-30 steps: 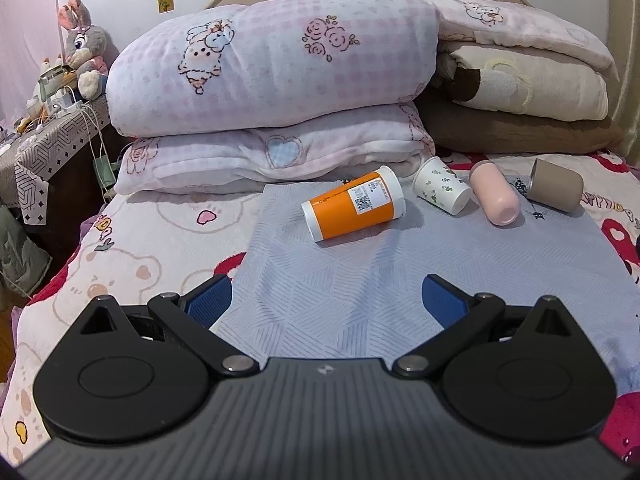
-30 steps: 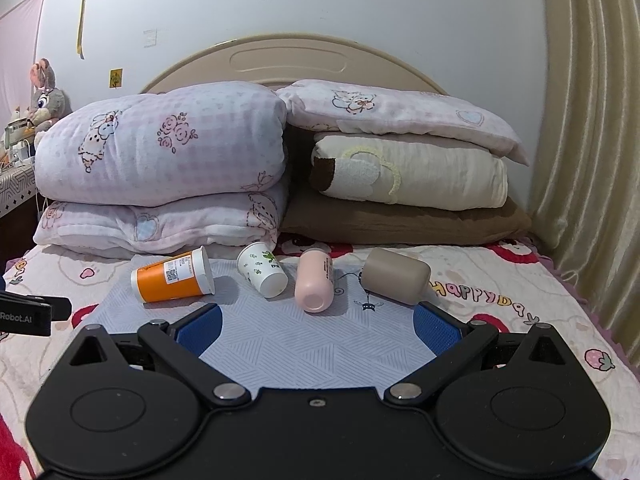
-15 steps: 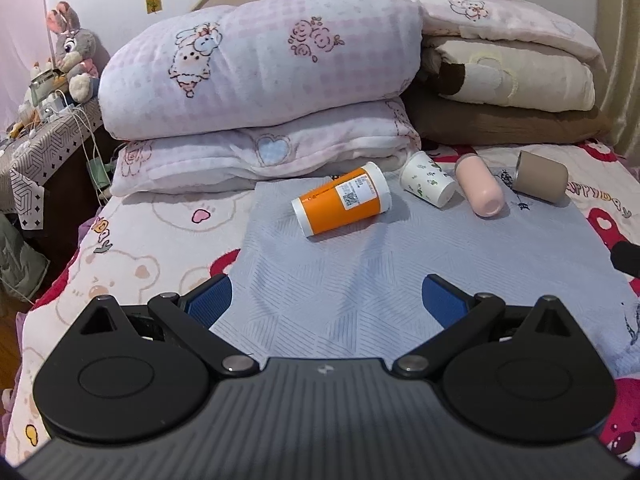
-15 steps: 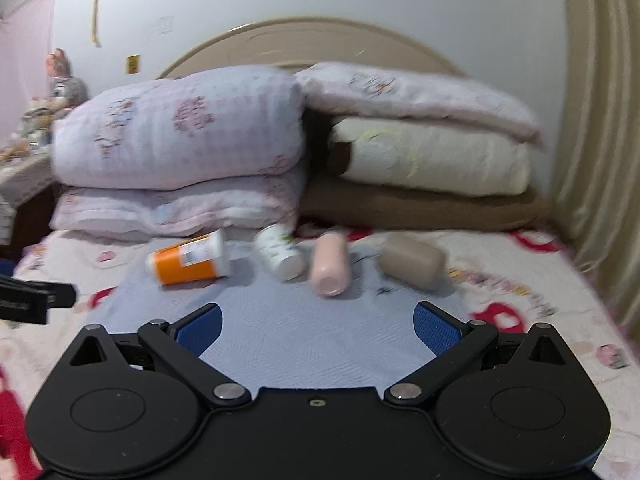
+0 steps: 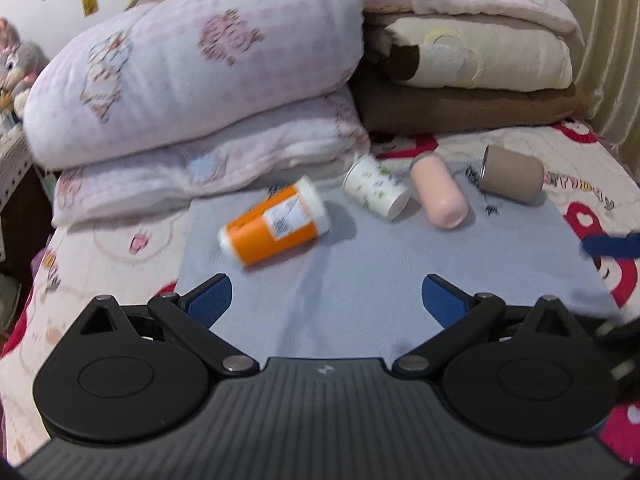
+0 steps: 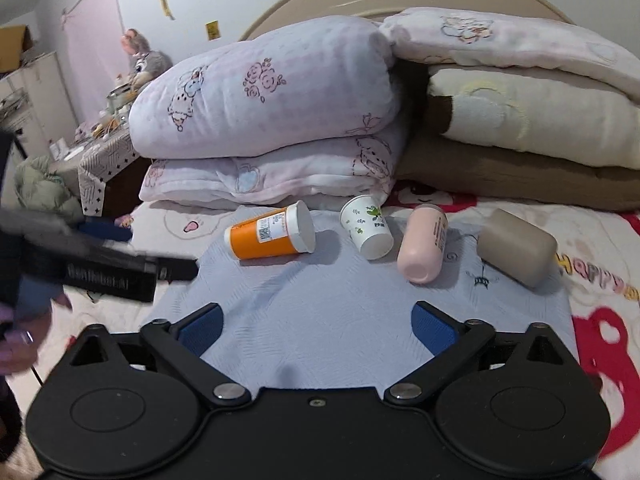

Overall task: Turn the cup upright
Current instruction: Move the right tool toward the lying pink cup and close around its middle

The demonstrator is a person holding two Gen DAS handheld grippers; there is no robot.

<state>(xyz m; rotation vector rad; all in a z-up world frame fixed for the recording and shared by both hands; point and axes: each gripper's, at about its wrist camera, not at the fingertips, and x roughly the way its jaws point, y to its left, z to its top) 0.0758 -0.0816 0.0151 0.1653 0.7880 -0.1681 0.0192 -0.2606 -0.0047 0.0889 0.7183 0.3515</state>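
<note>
Four cups lie on their sides in a row on the grey mat (image 6: 320,320) spread over the bed, just in front of the stacked pillows (image 6: 264,92). From the right wrist view they run from 11 o'clock to 2 o'clock: the orange cup (image 6: 272,236), the white paper cup (image 6: 366,226), the pink cup (image 6: 424,242) and the tan cup (image 6: 516,246). None touches its neighbour.

The left tool (image 5: 326,298) has its blue fingers spread wide and holds nothing; the orange cup (image 5: 276,226) lies at its 11 o'clock, nearest to it. The right tool (image 6: 318,326) is likewise wide open and empty, with the white paper cup and pink cup near 12 and 1 o'clock.

The step in hand looks like the approach to a first cup. To do it well, I judge each tool should take the cup on its own side, close across the barrel near the middle, lift it off the soft mat, then turn the wrist until the mouth faces up. The bedding gives, so set the base down flat and let go slowly. The paper cup probably crushes easily, so squeeze it lightly.
</note>
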